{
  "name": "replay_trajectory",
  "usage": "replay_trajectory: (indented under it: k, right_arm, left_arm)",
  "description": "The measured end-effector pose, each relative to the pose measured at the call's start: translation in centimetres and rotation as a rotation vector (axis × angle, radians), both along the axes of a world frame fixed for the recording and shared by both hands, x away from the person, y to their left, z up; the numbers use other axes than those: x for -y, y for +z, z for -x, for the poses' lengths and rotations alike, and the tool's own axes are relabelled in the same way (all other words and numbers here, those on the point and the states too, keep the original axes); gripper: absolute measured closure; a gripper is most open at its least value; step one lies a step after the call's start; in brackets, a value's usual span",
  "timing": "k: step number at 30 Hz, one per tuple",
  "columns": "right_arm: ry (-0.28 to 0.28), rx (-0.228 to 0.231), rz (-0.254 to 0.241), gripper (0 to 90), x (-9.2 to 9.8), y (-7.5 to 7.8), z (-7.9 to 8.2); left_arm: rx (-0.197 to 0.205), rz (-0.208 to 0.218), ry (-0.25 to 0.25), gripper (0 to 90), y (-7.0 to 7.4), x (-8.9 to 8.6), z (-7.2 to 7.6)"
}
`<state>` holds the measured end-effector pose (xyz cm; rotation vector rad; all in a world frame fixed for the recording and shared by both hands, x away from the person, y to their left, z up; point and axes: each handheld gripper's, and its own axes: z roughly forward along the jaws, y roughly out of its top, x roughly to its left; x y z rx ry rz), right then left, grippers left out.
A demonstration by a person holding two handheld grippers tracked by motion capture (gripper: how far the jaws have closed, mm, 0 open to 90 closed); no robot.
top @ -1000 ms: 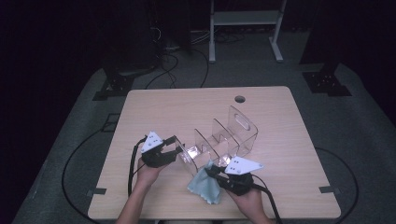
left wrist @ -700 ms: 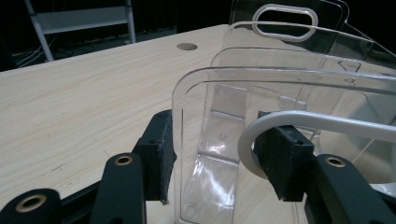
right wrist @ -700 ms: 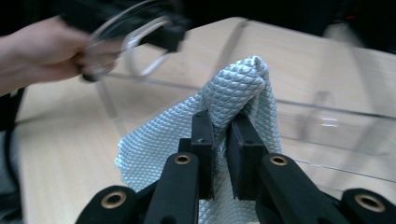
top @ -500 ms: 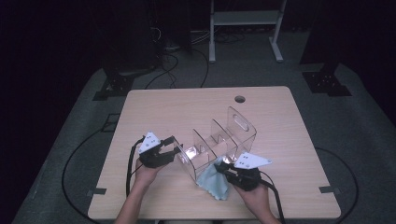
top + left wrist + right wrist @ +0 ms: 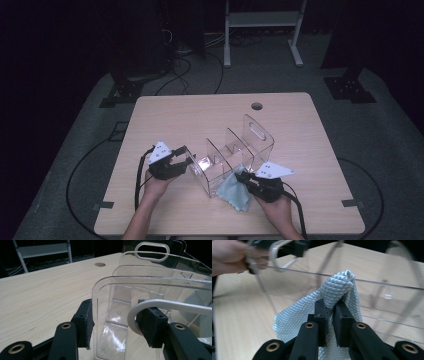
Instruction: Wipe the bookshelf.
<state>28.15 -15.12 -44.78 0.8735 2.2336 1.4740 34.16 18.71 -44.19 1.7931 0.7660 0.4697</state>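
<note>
Clear plastic makes up the divided organizer [image 5: 235, 157] that stands on the wooden bench [image 5: 200, 120], and both claws are at work on it. The left claw [image 5: 189, 161] grips the organizer's near end wall: in the left gripper view one black pad [image 5: 86, 322] lies against the outside of the wall and the other pad [image 5: 150, 325] sits inside, so the jaws are pinching that wall between them. Beyond this claw the organizer's partitions rise one behind another, ending in the tall panel with the slot handle [image 5: 152, 251].

The right claw [image 5: 239, 176] has its jaws pressed together on a pale blue-grey cloth [image 5: 235, 192]. In the right gripper view the waffle-textured cloth [image 5: 337, 295] bunches up above the two pads and hangs down to the side of them, right against the organizer's clear side wall [image 5: 374, 282], which runs directly ahead of this claw. In the high view the cloth drapes from the claw down onto the bench just beside the organizer's near corner. The left hand [image 5: 227, 255] shows beyond that wall.
</note>
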Motion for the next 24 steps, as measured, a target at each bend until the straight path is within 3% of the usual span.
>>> replay_trajectory:
  k: [7, 12, 14, 22, 24]
  right_arm:
    - [-0.076, -0.02, -0.02, 81.3, 2.1, -0.3, -1.0]
    - [-0.005, -0.026, 0.008, 81.2, -0.1, -0.7, -0.1]
    - [0.003, -0.032, 0.009, 81.3, 0.0, -0.6, -0.2]
    - [-0.156, -0.03, -0.02, 81.2, 4.5, -0.5, -2.4]
    - [-0.172, -0.038, -0.028, 81.2, 5.0, -0.6, -2.7]
  left_arm:
    - [-0.002, 0.002, -0.001, 47.9, 0.0, 0.0, 0.0]
    - [-0.002, -0.001, 0.001, 47.9, 0.0, 0.0, 0.1]
    - [-0.001, -0.001, 0.0, 47.9, 0.0, -0.1, 0.1]
    - [-0.002, 0.002, 0.002, 47.9, 0.0, 0.0, 0.1]
    - [-0.002, 0.002, 0.002, 47.9, 0.0, 0.0, 0.1]
